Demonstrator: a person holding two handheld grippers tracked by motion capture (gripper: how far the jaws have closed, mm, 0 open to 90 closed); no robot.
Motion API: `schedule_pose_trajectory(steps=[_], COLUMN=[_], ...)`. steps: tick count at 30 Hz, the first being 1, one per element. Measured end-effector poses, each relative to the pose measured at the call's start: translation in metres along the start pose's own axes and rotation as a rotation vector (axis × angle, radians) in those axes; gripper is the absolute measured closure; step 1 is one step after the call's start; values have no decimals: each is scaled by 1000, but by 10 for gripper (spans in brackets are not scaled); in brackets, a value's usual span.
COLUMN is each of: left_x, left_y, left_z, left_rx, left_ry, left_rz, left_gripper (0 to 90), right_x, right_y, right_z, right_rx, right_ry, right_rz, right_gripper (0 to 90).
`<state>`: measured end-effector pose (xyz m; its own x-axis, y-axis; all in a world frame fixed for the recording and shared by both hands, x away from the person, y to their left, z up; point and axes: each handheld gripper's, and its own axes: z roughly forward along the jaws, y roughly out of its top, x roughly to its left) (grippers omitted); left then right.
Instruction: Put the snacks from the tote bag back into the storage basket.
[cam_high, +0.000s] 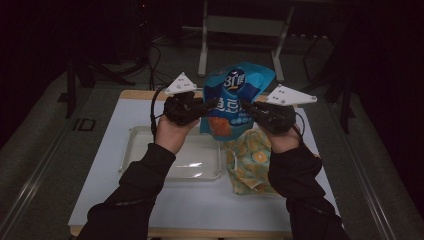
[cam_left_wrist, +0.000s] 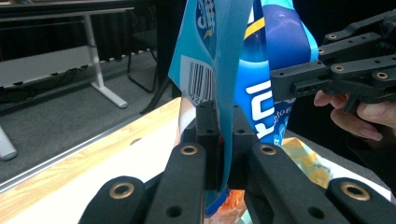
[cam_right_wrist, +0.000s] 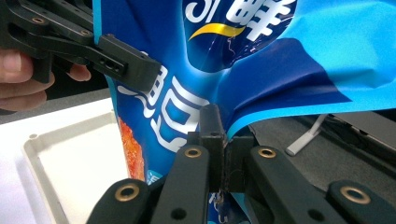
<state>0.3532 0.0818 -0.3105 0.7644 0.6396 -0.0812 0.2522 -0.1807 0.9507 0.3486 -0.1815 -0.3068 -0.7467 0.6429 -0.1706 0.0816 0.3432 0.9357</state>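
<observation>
Blue snack bag (cam_high: 235, 97) upright between both grippers' clamped jaws, long axis vertical.

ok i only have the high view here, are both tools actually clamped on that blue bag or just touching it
Observer: Both are clamped. In the left gripper view the left tool pinches an edge of the blue bag.
Operator: and the right one
Observer: The right tool is shut on a fold of the bag.
Operator: anything on the back of the bag
Observer: A barcode, seen from the left gripper view.
</observation>
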Motion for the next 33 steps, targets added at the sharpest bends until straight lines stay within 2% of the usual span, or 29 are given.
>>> schedule_pose_trajectory(steps=[17, 33], left_x=[12, 21], left_y=[-9, -23], left_z=[-36, -71], left_rx=[-2, 7], left_ry=[37, 62], left_rz=[-16, -23], left_gripper=[882, 883], right_x=[25, 55], right_y=[13, 19], right_z=[22, 42], right_rx=[-13, -20], right_ry=[45, 85], right_rz=[-27, -27], right_gripper=[891, 891])
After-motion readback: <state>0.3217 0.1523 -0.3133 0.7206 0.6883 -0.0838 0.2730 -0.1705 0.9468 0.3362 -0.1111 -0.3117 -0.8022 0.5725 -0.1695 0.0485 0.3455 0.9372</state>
